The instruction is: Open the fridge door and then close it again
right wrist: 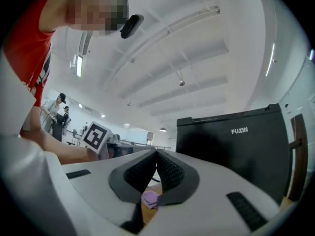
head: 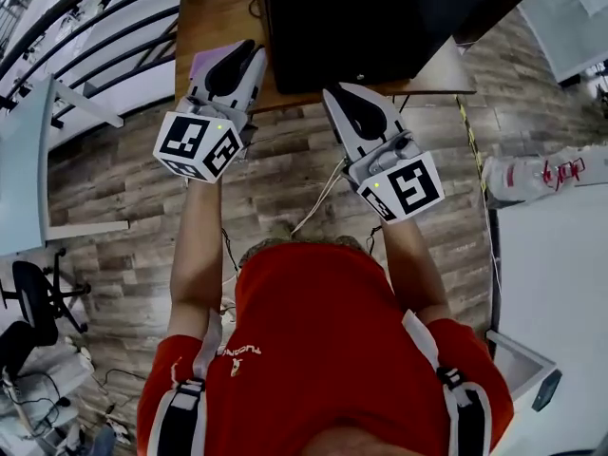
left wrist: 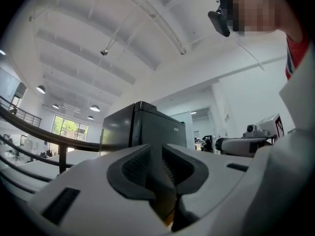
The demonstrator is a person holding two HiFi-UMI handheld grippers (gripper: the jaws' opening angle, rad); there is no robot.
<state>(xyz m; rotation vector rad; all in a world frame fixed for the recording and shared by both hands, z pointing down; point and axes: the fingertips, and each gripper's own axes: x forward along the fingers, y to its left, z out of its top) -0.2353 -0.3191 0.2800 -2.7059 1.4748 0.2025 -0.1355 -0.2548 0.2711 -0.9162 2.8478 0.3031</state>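
The black FUXIN fridge (head: 370, 22) stands on the far side of the wooden surface (head: 218, 17). Its door is shut, so the inside does not show. The left hand-held gripper (head: 249, 53) is just beside the fridge's left side, over a purple sheet (head: 202, 63). Its jaws stand a little apart and nothing is between them. The right hand-held gripper (head: 331, 93) points at the fridge from the near side. Its jaws are pressed together and hold nothing.
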